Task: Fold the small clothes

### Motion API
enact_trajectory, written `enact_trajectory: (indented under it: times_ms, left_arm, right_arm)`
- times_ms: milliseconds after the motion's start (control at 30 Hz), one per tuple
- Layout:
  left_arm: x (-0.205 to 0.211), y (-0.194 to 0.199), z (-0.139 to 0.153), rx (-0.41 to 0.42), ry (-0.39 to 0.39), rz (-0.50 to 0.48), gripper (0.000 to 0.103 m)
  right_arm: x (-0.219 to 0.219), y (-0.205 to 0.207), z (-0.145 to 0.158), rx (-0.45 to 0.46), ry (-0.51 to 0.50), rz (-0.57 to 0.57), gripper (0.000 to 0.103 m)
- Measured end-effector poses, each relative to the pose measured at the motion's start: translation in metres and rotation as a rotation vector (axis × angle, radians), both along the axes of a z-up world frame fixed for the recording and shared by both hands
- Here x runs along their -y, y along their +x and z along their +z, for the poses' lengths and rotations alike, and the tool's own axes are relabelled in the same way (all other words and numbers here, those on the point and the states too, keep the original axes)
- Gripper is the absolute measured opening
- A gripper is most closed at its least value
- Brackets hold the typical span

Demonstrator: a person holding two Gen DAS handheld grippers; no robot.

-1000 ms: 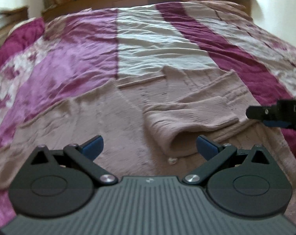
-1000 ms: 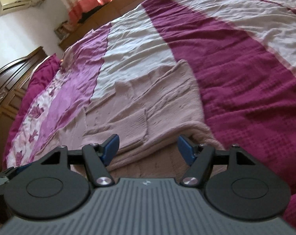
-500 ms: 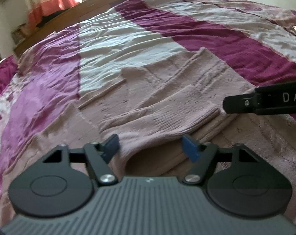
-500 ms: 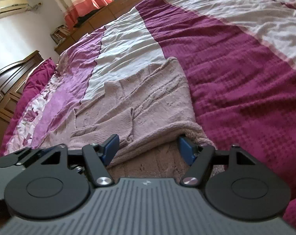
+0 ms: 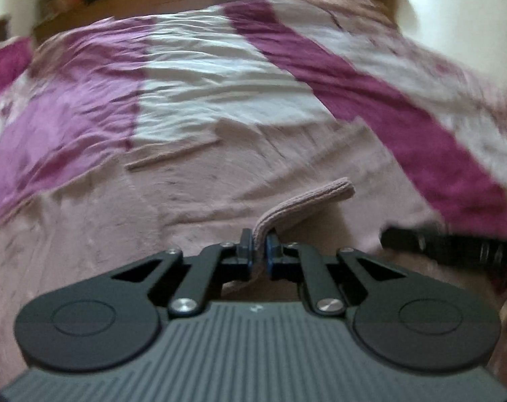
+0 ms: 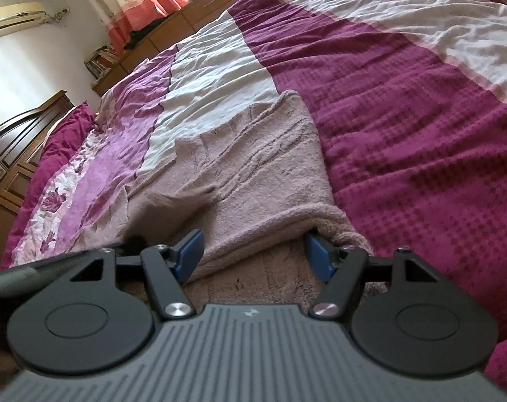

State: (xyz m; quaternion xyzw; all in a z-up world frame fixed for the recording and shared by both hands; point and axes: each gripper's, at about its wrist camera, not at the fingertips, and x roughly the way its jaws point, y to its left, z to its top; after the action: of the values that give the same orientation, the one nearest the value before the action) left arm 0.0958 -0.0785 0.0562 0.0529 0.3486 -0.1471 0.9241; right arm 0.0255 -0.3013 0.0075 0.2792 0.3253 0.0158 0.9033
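1. The left gripper (image 5: 259, 246) is pinching the ribbed sleeve cuff (image 5: 307, 201) of the pink sweater (image 6: 260, 181) lying on the bedspread (image 6: 404, 100).
2. The right gripper (image 6: 253, 254) is standing open, its pads straddling the sweater's folded edge.

Wide open bed (image 6: 404, 107) ahead of you and to your right: flat bedspread, nothing standing on it. Pink knit sweater (image 6: 253, 181) lies low across near part, no barrier to passing over. Raised ribbed cuff (image 5: 307, 201) sticks up just ahead of left gripper (image 5: 259, 246). Right gripper (image 6: 253, 254) sits close on your right side there, tight gap between the two. Wooden headboard (image 6: 15, 147) blocks far left; low wooden cabinet (image 6: 199, 3) bounds far edge.
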Motion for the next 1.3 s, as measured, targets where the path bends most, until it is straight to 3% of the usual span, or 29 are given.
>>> enact_trajectory:
  times_ms: [133,267,500,633,833,1100,1300]
  left_arm:
    - [-0.032,0.000,0.017,0.025,-0.089,0.115,0.009]
    - [-0.061,-0.004,0.021,0.035,-0.121,0.206,0.009]
    - [-0.106,-0.016,0.002,-0.044,-0.173,0.354,0.012]
    - [-0.126,-0.020,-0.007,-0.085,-0.176,0.417,0.023]
    - [-0.153,-0.031,-0.001,-0.062,-0.185,0.472,0.035]
    - [-0.164,0.000,0.002,-0.072,-0.193,0.448,0.035]
    - [-0.144,0.031,-0.011,-0.091,-0.128,0.304,0.035]
  right_arm:
    - [-0.001,0.000,0.000,0.000,-0.012,0.001,0.074]
    - [-0.002,0.000,0.000,0.000,-0.014,0.000,0.074]
    - [-0.003,0.001,0.000,0.000,-0.031,0.005,0.074]
    - [-0.003,0.001,0.000,-0.001,-0.038,0.007,0.074]
    - [-0.004,0.000,0.000,-0.003,-0.040,0.007,0.074]
    - [-0.003,-0.004,0.005,-0.013,-0.025,-0.020,0.074]
    - [-0.005,-0.017,0.022,-0.004,-0.027,-0.022,0.074]
